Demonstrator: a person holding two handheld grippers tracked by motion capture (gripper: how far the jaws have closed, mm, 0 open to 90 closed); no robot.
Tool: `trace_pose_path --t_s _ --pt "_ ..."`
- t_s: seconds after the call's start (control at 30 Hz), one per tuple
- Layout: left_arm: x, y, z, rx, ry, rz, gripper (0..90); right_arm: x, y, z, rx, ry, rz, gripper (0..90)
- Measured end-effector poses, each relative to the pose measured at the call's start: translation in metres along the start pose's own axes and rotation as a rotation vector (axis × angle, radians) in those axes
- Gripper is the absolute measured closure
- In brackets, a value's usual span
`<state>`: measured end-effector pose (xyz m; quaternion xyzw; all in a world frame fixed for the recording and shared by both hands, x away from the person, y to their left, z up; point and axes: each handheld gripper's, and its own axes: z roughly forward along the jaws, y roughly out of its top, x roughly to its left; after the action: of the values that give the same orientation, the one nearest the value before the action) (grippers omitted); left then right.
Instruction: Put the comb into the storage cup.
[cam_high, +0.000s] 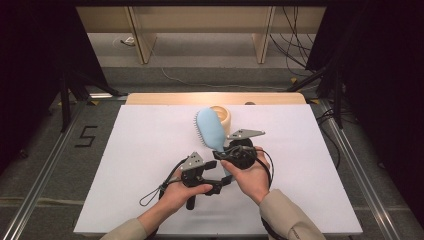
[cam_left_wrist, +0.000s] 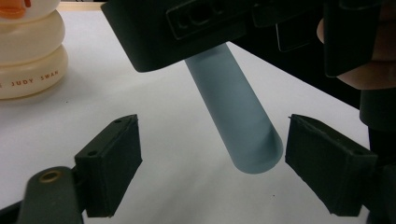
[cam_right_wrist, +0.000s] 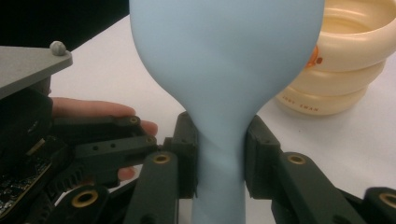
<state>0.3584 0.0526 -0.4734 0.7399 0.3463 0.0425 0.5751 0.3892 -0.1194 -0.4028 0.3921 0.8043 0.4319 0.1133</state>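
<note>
**Hairbrush mid-handover: neck clamped, handle end not yet caught**

The right tool has its pads pressed on either side of the narrow neck of a pale blue hairbrush, holding it off the white worktop with the head aimed away from the person and the handle slanting back toward the left hand. The left tool stands with its jaws apart on both sides of the handle's rounded end; neither pad touches it, though the one on the right of the left gripper view is much the nearer. In the high view the two tools sit close together, right above left, near the worktop's front edge.

Risks, as judged from here: because the handle lies off-centre between the left pads, closing could push it sideways and twist the brush in the right tool's grip on the smooth, tapering neck. Releasing the right tool before the left has a firm hold would drop the brush. The cream ringed container stands just beyond the brush head; a swing of the head could knock it.
</note>
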Motion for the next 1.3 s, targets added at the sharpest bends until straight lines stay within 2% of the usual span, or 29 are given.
trace_pose_path --t_s 0.6,1.3 --pt "0.0008 0.0017 0.0039 -0.017 -0.02 -0.052 28.3 0.002 -0.0001 0.0014 -0.007 -0.003 -0.002 70.4" --pt "0.0006 0.0025 0.0053 -0.054 -0.043 -0.107 46.9 0.003 -0.0012 0.0031 -0.013 -0.007 0.004 70.4"
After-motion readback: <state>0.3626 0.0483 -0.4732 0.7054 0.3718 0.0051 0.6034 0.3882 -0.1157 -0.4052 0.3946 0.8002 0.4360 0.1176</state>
